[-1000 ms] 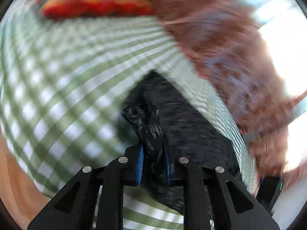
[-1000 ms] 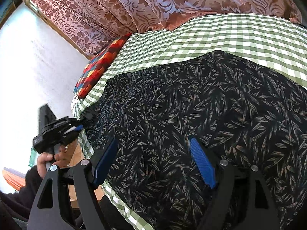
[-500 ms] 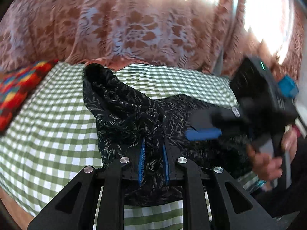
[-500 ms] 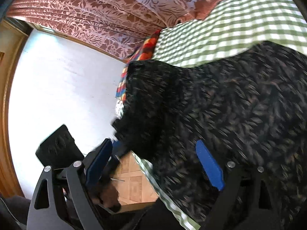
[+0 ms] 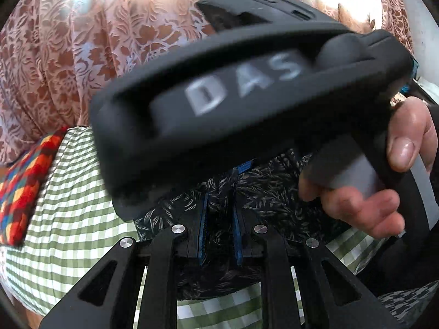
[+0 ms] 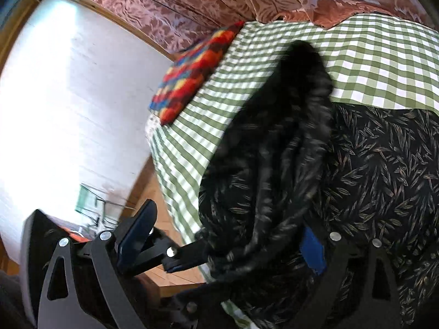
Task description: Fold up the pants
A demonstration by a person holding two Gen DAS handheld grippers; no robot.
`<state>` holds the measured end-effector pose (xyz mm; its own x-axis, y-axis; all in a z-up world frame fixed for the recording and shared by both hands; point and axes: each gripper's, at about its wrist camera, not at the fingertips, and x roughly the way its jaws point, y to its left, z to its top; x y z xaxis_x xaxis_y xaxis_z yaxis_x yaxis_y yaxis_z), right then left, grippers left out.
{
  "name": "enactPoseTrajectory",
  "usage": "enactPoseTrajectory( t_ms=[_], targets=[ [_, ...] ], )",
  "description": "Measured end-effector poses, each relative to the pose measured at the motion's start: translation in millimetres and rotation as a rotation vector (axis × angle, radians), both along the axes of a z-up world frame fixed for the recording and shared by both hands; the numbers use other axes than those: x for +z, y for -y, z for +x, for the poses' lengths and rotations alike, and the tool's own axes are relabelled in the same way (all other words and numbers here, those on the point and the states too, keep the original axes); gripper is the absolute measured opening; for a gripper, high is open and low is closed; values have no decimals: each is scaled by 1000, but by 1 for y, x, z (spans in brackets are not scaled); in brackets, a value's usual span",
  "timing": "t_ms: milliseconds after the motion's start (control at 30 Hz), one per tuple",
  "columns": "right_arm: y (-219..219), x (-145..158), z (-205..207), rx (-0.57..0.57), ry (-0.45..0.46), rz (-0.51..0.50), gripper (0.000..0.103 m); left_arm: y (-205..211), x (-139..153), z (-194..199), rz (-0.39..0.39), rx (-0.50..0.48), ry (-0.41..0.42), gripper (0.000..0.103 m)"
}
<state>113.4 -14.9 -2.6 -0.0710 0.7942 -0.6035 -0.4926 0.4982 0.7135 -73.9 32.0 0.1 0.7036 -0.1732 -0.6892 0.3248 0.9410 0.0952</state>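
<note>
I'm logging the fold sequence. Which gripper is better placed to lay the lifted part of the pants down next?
Left, probably. The left gripper is shut on the pants; the right gripper is open, holding nothing.

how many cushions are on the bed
1. The cushion lies at the far left corner of the bed, near the curtain, well apart from the pants. The right gripper hides much of the left view.
</note>
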Motion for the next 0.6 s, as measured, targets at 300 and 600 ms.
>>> enactPoseTrajectory(
  t_ms=[300,600],
  targets=[
    [18,-26,22,-111,-107,27,21,-5,-2,1,-11,16,-11,16],
    [21,-12,21,-125,-61,60,13,-128,27,-13,-652,261,-111,40]
  ],
)
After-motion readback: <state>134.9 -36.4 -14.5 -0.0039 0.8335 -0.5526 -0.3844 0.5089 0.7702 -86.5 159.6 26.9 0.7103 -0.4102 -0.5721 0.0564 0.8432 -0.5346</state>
